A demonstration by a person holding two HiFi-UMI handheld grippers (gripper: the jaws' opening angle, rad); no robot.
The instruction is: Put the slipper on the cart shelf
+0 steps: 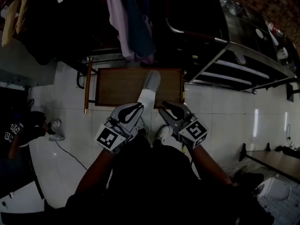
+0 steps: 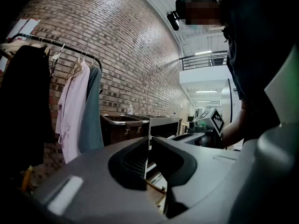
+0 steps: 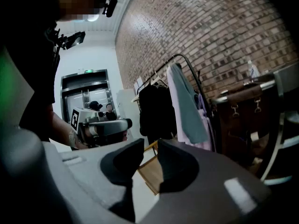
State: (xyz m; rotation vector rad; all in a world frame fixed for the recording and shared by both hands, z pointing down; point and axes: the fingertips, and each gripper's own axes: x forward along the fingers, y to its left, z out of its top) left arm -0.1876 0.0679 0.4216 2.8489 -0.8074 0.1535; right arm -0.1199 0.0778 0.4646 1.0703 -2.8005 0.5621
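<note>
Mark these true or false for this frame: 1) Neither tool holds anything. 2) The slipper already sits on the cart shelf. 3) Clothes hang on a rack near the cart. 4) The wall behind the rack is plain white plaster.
1) True: the left tool and the right tool have nothing between their jaws.
2) False: the pale slipper lies on the low wooden board, apart from the cart.
3) True: clothes hang on the rack next to the cart.
4) False: it is a brick wall.
</note>
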